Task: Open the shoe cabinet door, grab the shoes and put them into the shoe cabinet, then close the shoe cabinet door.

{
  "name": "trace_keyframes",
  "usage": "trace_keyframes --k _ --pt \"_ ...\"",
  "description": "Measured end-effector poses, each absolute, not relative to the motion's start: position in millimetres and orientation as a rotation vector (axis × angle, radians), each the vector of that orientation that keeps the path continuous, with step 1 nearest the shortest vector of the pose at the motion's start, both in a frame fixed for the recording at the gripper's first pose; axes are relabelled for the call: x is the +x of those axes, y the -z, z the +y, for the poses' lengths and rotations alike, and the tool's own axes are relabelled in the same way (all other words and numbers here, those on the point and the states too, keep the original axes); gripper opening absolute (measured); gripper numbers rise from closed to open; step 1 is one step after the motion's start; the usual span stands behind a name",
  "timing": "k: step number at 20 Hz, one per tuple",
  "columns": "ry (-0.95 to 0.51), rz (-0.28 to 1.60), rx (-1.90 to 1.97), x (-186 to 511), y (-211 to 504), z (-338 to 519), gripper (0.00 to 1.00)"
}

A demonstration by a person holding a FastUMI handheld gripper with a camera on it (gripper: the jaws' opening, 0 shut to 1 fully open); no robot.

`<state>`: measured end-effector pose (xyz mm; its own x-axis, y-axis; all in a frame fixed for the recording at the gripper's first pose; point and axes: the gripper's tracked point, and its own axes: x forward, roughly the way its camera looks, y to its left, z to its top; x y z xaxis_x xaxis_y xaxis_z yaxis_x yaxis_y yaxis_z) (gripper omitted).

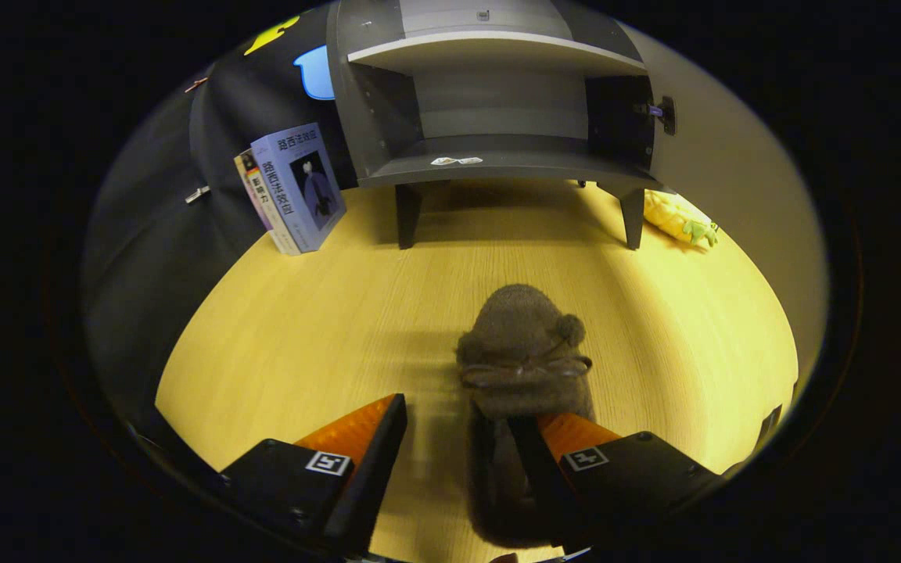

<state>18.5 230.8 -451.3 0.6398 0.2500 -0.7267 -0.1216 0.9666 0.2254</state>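
With the shoe cabinet (497,117) standing open-doored at the far end of the desk (302,328), a brown plush slipper (525,352) lies lengthwise, toe toward it, its heel between the parted jaws of the gripper (458,438), hard against the right one.

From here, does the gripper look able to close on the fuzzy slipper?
Probably yes. The gripper is open, with the slipper between its fingers, close against one finger and apart from the other. Nothing else lies between them.
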Motion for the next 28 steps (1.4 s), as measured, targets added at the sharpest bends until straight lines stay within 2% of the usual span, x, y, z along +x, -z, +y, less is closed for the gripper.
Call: trace_keyframes --k 1,3,6,9,12,20,23,28 --pt "-0.178 0.846 0.154 23.1 455.6 227.6 0.80" --pt "-0.109 0.829 0.125 36.2 466.5 216.3 0.58" --pt "-0.139 0.830 0.137 37.8 464.2 226.3 0.08" --pt "-0.207 0.830 0.138 34.5 454.6 229.4 0.08" --pt "-0.188 0.789 0.168 40.8 422.6 219.1 0.08" --pt "-0.179 0.592 0.309 61.5 247.1 190.8 0.08" --pt "-0.139 0.542 0.271 79.3 197.5 174.0 0.08" --pt "-0.182 0.507 0.269 122.6 125.4 178.2 0.08"
